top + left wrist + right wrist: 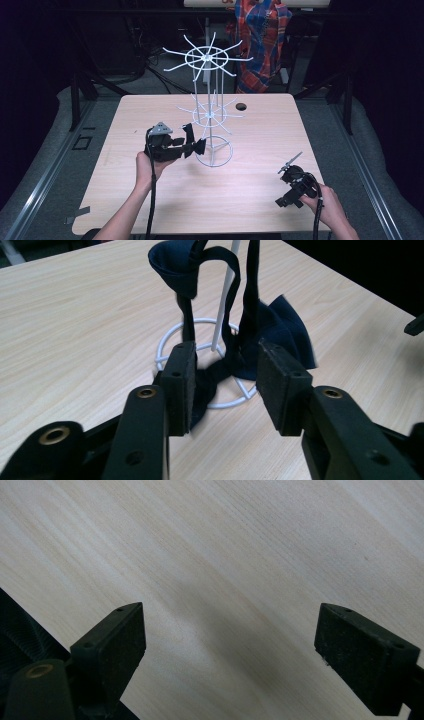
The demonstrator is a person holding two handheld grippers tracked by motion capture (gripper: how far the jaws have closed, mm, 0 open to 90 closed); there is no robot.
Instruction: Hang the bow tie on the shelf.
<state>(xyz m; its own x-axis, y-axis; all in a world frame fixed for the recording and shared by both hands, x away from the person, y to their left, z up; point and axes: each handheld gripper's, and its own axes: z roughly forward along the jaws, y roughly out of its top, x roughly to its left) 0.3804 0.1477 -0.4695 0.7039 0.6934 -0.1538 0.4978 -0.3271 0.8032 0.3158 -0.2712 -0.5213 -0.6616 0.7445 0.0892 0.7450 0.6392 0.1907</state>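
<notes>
Left gripper view: dark navy bow tie (270, 335), dangling straps.

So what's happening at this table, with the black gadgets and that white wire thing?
A person sits at a wooden table with a gripper in each hand. The left gripper is at the base of a white wire rack, where a dark cloth strap hangs; the strap runs between its jaws, which are apart and not pinching it. The right gripper rests near the table's right edge, its jaws wide open over bare wood.
</notes>
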